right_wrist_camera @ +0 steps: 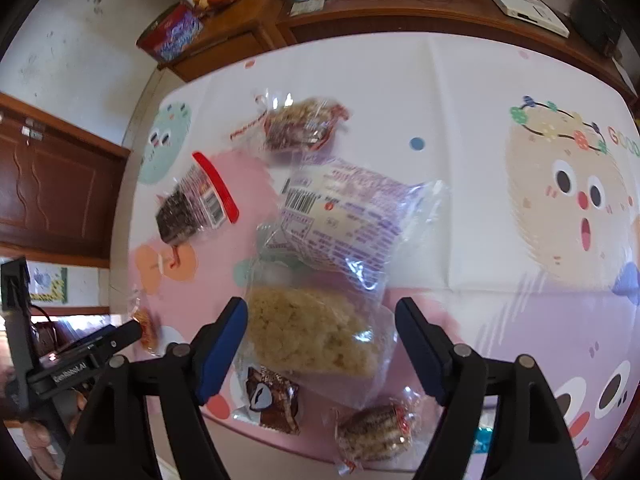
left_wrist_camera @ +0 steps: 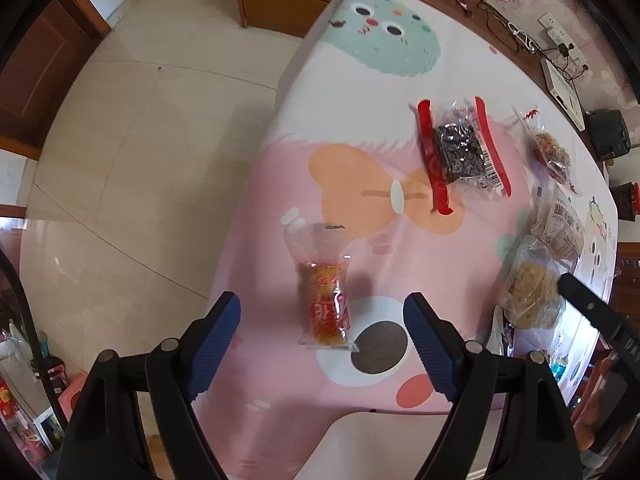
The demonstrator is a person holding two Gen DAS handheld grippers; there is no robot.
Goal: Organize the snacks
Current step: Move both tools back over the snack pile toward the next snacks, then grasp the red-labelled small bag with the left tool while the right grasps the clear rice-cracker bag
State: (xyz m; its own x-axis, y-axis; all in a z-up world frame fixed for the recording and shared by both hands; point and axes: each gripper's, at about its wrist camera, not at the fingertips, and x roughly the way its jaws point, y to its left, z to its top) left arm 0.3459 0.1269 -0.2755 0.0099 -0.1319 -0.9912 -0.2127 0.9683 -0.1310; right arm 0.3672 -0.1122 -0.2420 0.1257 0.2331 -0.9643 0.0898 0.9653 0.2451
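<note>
Both views looking down on a table under a cartoon-print tablecloth (left_wrist_camera: 360,80).

Left gripper (left_wrist_camera: 322,320): claw spread wide, nothing pinched, hanging over the near part of the cloth. Between its blue pads (left_wrist_camera: 216,340), but lower and not touched, an orange-red snack packet (left_wrist_camera: 328,304) lying flat. Farther from this packet, a clear bag of dark snack with red edges (left_wrist_camera: 460,152), also flat. To the right of the dark bag, near the table edge, more clear packets, blurred.

Right gripper (right_wrist_camera: 320,340): claw spread too, no pinching. Under the gap, a clear bag of pale yellow puffed snack (right_wrist_camera: 316,340). Nearer than this bag, at the table edge, a small brown wrapper (right_wrist_camera: 274,400) and a round packet of small biscuits (right_wrist_camera: 376,432). Just beyond the yellow bag, touching it, a large pack with purple print and barcode (right_wrist_camera: 344,216). Farthest, a clear packet with red trim (right_wrist_camera: 300,128).
</note>
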